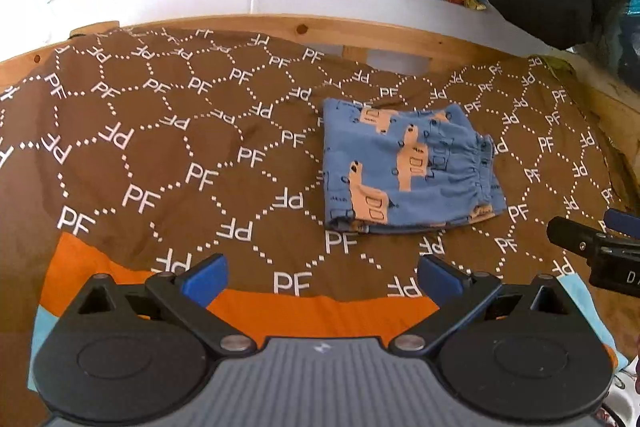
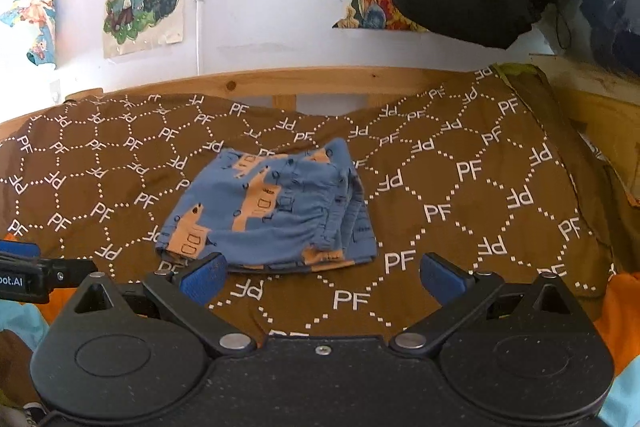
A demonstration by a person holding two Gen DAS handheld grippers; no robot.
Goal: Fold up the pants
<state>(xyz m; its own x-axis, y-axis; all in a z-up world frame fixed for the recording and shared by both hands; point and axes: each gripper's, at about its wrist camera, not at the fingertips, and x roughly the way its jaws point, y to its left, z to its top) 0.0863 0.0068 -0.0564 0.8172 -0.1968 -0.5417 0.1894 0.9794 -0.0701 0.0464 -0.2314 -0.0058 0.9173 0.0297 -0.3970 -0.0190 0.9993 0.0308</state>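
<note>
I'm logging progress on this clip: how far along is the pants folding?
Done, by the look of it: the blue pants lie as a compact folded bundle on the brown bedspread, waistband gathered at one side. In hand: nothing; the left gripper and right gripper are both open and clear of the cloth. Left: at most some tidying of the uneven edges.

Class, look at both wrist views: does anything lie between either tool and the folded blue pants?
Nothing visible does. Only bare brown patterned bedspread separates the open right tool and open left tool from the folded blue pants.
</note>
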